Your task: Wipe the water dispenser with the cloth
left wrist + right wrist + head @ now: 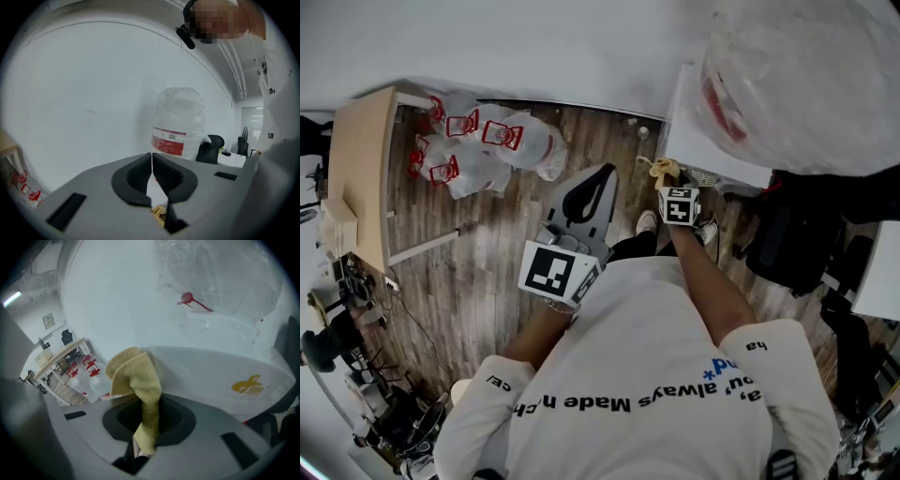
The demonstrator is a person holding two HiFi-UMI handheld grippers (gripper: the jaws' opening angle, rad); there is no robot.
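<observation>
In the head view I am standing over a floor (487, 272) of brown wood planks, and my left gripper (607, 172) is pointing forward with its dark, tapered jaws drawn together, the cube with square markers riding behind them. My right gripper (665, 178) is reaching toward the water dispenser (712, 141), a white box with flat, smooth sides, and is grasping the cloth (661, 168), a small yellow bundle lying right at the dispenser's near corner. A big clear bottle (797, 84) with a crinkled plastic skin is sitting on top of the dispenser. To the left, rounded empty bottles (478, 141) with red handles are lying on the floor beside a pale wooden surface (361, 173). In the left gripper view my ribbed black pads are pressing against each other, so the left gripper (151, 161) is clenched on nothing, and it is looking past itself at the bottle (178, 122), frosted and dimpled with a red label band, in front of a plain white wall (84, 103); a black office chair (211, 147) is showing beside it. In the right gripper view the right gripper (147, 427) is pinching the cloth (138, 380), a soft, nubby terry fabric that is rising out of the jaws in a twisted strip and folding over at the top. It is hanging just before the dispenser's smooth white top (211, 366), which is carrying a yellow logo (248, 385); I cannot tell whether the fabric is touching it.
</observation>
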